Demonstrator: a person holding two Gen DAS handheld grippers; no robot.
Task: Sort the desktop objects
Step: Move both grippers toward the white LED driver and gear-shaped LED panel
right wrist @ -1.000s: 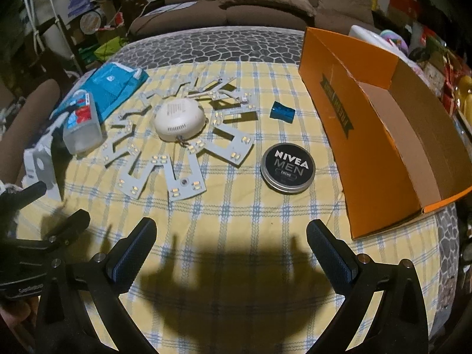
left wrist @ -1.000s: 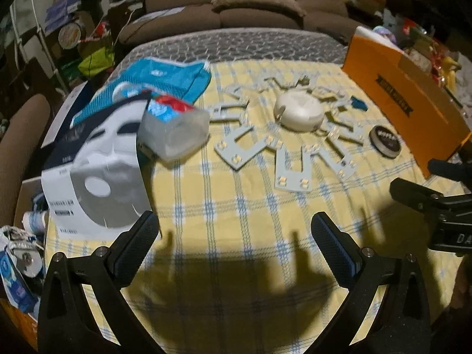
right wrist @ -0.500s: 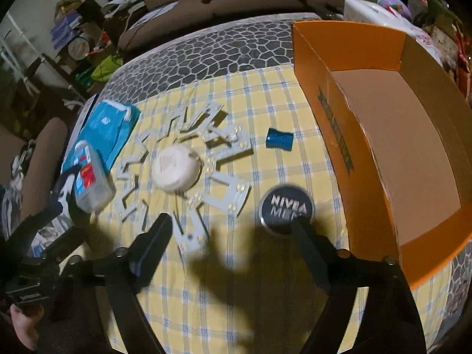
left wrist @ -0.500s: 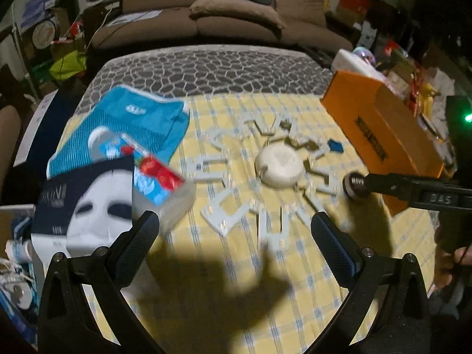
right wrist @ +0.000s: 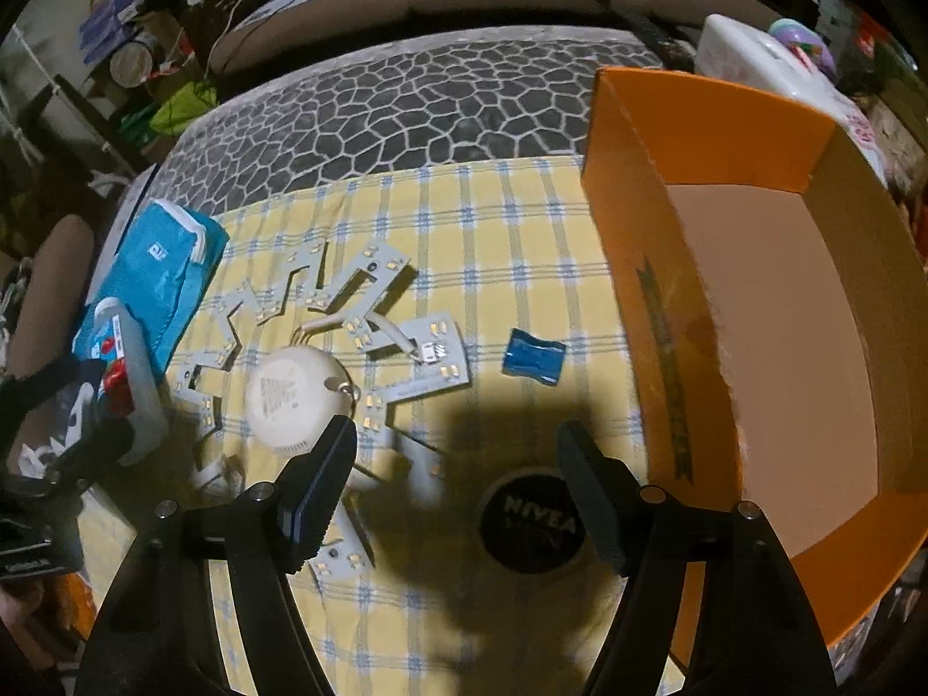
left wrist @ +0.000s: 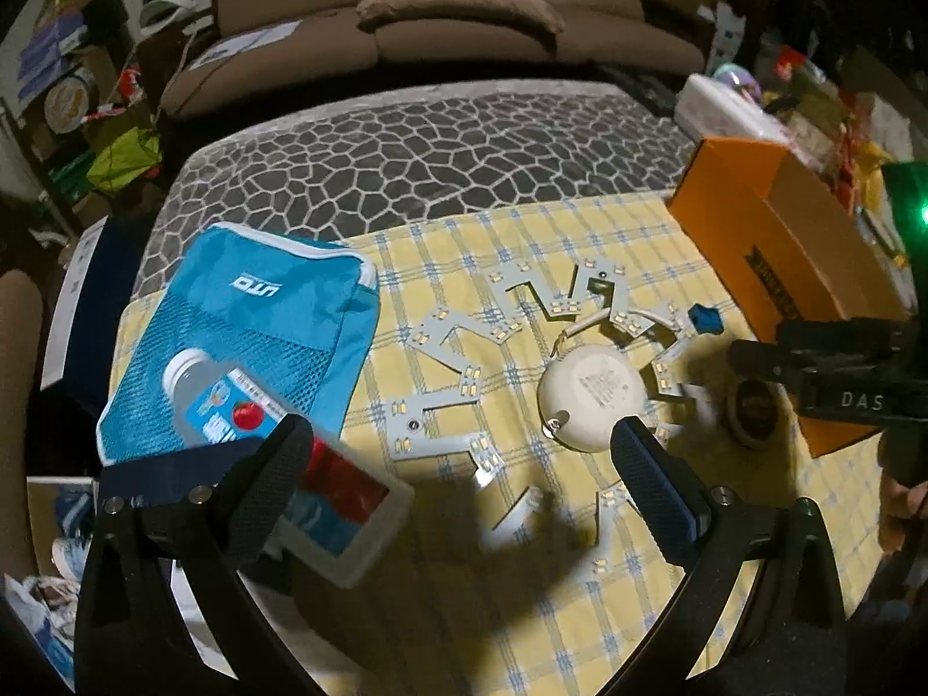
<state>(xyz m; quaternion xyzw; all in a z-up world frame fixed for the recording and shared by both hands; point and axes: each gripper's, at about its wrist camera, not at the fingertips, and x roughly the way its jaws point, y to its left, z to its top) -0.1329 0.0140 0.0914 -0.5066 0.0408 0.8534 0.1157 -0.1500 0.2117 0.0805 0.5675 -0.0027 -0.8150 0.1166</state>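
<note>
The right gripper [right wrist: 458, 484], jaws closing and still clear of the Nivea tin [right wrist: 536, 524] just beneath, lined up a grab beside the orange box [right wrist: 655, 243], while the left gripper [left wrist: 461, 470] hovered open.

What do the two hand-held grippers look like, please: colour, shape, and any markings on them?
Both are black plastic. The left hand-held gripper has two angled fingers on forked arms with small silver screws; the inner pads look ribbed and dark blue. The right hand-held gripper is built the same way. Seen from the left wrist camera, its body carries white letters "DAS" and a green light glows above it.
</note>
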